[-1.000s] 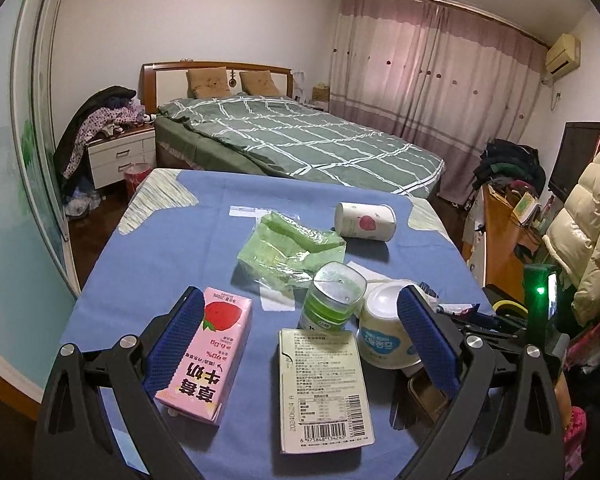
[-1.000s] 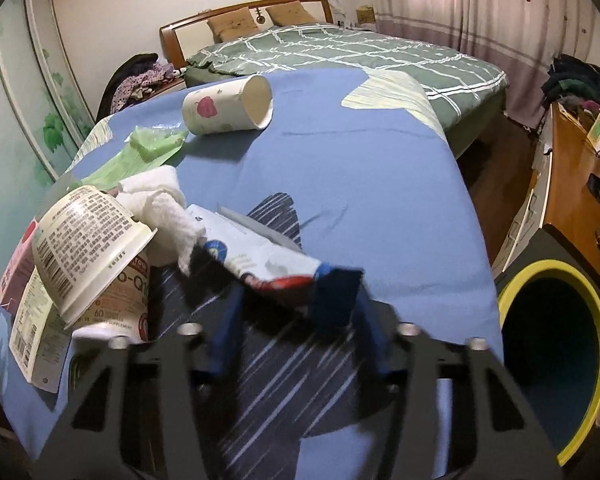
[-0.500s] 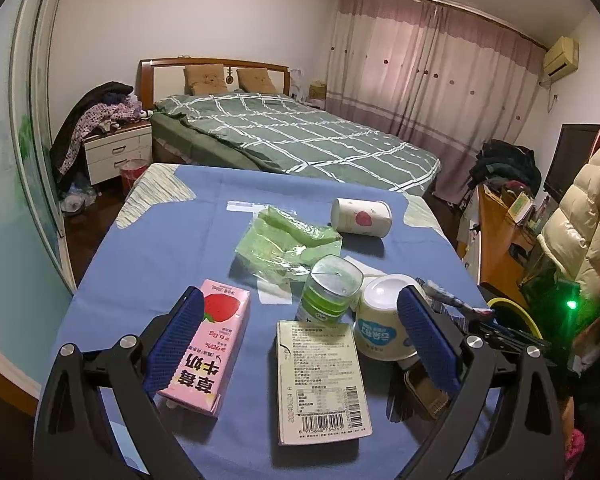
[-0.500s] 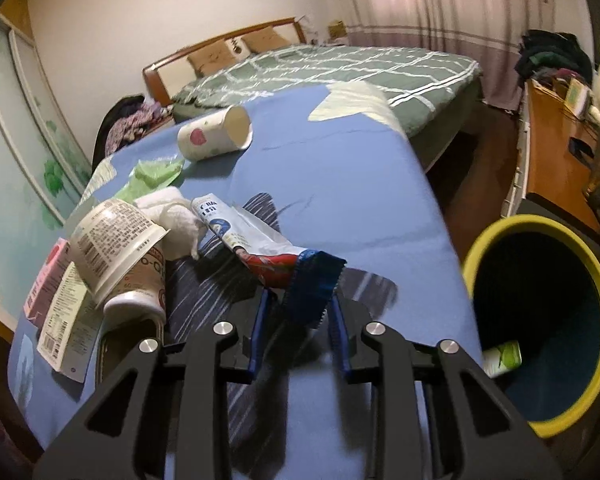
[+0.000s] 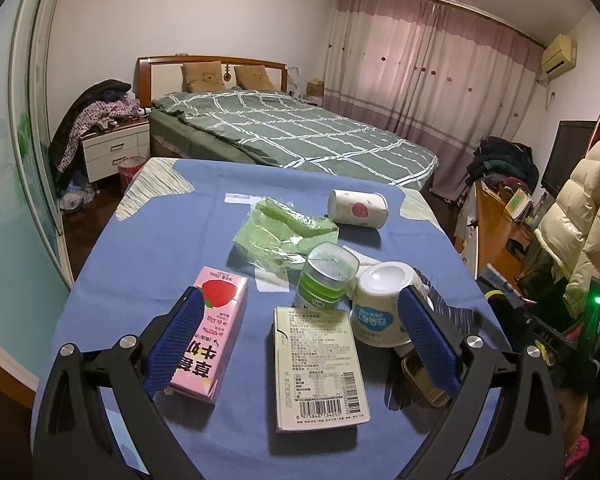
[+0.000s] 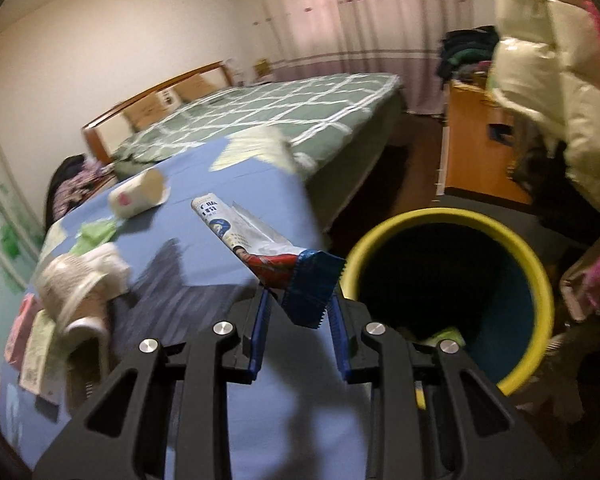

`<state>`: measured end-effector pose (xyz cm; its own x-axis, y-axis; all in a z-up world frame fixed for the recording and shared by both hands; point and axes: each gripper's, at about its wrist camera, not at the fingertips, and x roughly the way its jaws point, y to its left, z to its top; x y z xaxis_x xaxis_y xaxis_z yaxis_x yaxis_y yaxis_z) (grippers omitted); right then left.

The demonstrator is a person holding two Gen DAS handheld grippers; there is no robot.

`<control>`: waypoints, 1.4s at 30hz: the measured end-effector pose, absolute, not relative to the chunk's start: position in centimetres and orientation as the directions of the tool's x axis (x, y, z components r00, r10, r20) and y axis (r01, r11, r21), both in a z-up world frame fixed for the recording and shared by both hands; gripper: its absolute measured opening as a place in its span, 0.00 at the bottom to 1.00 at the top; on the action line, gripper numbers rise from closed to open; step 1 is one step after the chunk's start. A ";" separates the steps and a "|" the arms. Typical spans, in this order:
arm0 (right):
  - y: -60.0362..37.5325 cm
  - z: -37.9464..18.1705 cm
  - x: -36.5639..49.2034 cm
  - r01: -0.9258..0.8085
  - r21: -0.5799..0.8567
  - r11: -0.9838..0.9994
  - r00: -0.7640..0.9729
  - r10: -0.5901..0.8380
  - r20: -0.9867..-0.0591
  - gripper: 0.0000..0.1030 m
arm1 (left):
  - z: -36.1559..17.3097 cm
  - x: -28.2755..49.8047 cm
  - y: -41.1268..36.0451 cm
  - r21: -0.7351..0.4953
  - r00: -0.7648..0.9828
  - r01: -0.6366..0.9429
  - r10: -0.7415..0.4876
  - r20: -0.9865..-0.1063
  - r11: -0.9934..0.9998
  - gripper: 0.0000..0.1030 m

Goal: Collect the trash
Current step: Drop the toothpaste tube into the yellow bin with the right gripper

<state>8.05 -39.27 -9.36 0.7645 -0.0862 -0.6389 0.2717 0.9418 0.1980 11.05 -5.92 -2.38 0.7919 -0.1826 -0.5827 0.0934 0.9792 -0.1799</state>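
My right gripper (image 6: 300, 304) is shut on the blue crimped end of a long white, red and blue snack wrapper (image 6: 252, 240). It holds the wrapper in the air at the table's right edge, beside the yellow-rimmed bin (image 6: 440, 216). My left gripper (image 5: 300, 300) stands open above the blue table (image 5: 160, 248), with nothing between its pads. Below it lie a pink strawberry milk carton (image 5: 216, 320), a beige box (image 5: 320, 364), a green-banded cup (image 5: 326, 280) and an upturned white tub (image 5: 380, 308). Farther back are a green plastic bag (image 5: 280, 232) and a tipped paper cup (image 5: 358, 212).
The bin holds some trash at its bottom (image 6: 444, 336). A bed (image 5: 300, 136) stands behind the table, a wooden desk (image 6: 480, 152) and a pale puffer jacket (image 6: 548, 80) to the right. A small metal tin (image 5: 420, 376) lies by the left gripper's right finger.
The right gripper closed on the wrapper, lifted it off the table and carried it right toward the bin, rolling as it went. The left gripper stayed in place.
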 end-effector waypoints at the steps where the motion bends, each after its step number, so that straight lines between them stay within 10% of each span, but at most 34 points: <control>1: -39.8 -9.4 7.9 0.291 0.191 0.937 0.761 -0.106 -0.640 0.26 | -2.4 11.1 -6.1 -0.179 0.790 0.095 -0.184 -0.584 0.979 0.93; 42: -43.8 -10.2 7.7 0.482 0.181 0.857 0.714 -0.264 -0.649 0.38 | -6.8 11.6 -6.3 -0.114 0.714 0.098 -0.150 -0.684 0.989 0.93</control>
<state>7.72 -43.79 -10.18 0.7136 -0.2645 -0.6487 0.4819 0.8575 0.1805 11.65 -6.29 -6.78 0.7136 -0.1500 -0.6843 0.0983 0.9886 -0.1142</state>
